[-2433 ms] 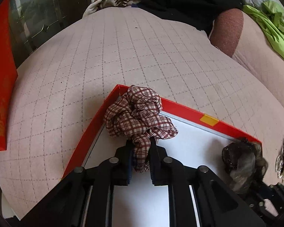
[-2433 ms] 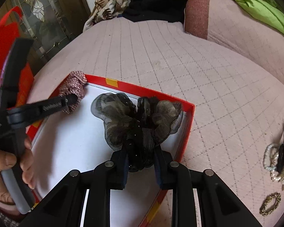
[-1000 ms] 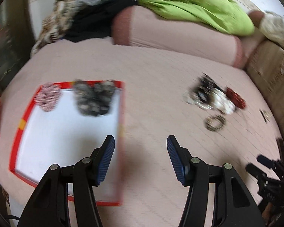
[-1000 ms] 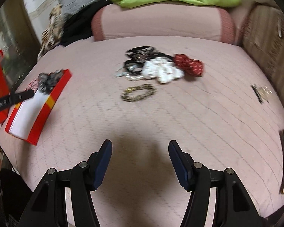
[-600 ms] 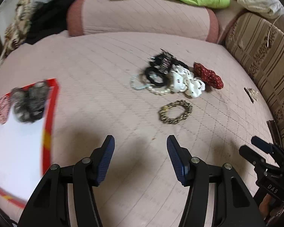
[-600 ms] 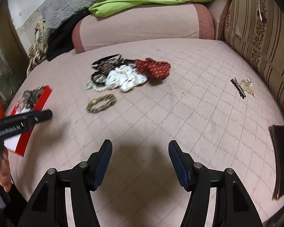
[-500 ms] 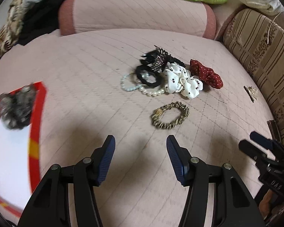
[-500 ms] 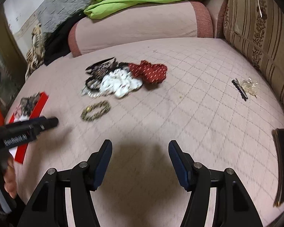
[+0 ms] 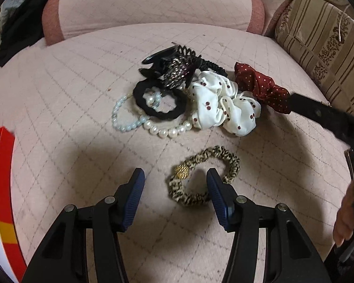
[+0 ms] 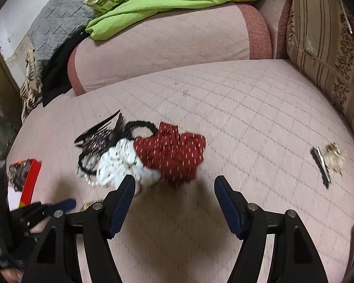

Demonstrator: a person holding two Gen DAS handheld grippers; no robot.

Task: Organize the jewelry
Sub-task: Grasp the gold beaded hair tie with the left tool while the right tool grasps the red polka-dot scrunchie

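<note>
The left tongs [image 9: 175,184] stand apart over a leopard-print fabric hair ring [image 9: 204,176] with a gold bead, its loop partly between the ribbed blue pads. The right tongs [image 10: 174,194] have just been opening, empty. Beyond lie pearl strands [image 9: 167,129], a white scrunchie [image 9: 224,103], a dotted red scrunchie [image 10: 172,151], and a toothed black claw clip [image 9: 172,63] on the quilted pink sofa [image 9: 70,89]. At left, a red-rimmed box [image 9: 3,165] holds a dark gauzy piece.
</note>
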